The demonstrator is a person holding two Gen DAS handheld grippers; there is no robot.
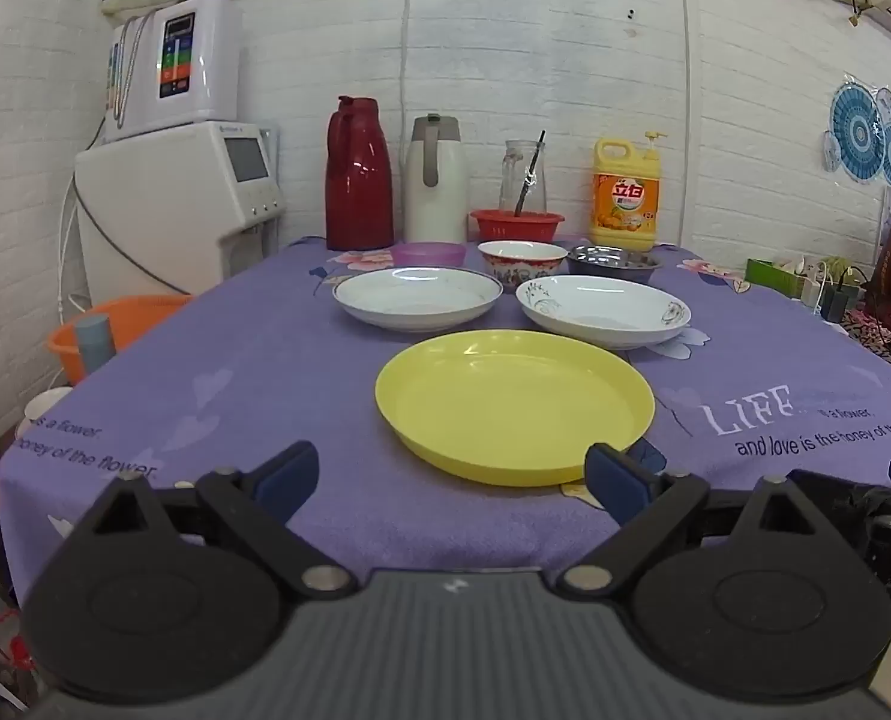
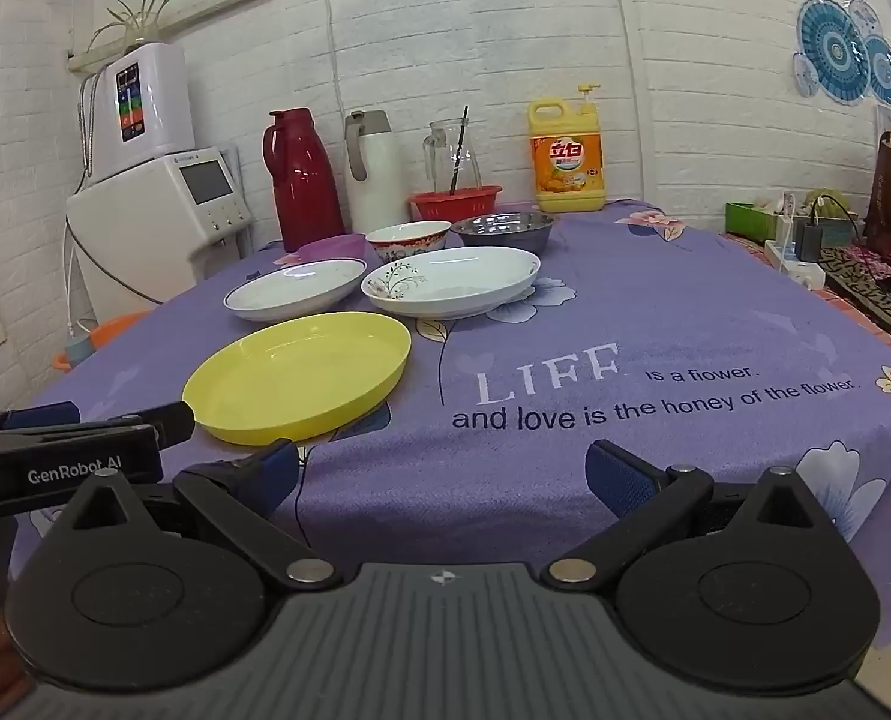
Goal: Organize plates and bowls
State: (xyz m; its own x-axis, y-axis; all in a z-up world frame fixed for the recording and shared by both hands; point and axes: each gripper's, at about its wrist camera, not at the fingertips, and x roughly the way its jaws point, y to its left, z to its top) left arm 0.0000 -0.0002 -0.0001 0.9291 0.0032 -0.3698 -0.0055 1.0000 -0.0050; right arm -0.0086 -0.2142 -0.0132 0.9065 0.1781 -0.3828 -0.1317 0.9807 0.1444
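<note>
The yellow plate (image 1: 514, 405) lies nearest me on the purple cloth (image 1: 253, 372). Beyond it sit two white plates, a blue-rimmed one (image 1: 418, 298) on the left and a flowered one (image 1: 604, 310) on the right. Farther back stand a purple bowl (image 1: 428, 254), a red-patterned bowl (image 1: 522, 264) and a steel bowl (image 1: 614, 263). My left gripper (image 1: 454, 477) hangs spread wide and empty just short of the yellow plate's near rim. My right gripper (image 2: 445, 471) is spread too, over bare cloth to the right. Flasks and a detergent bottle (image 1: 625, 195) line the far wall.
</note>
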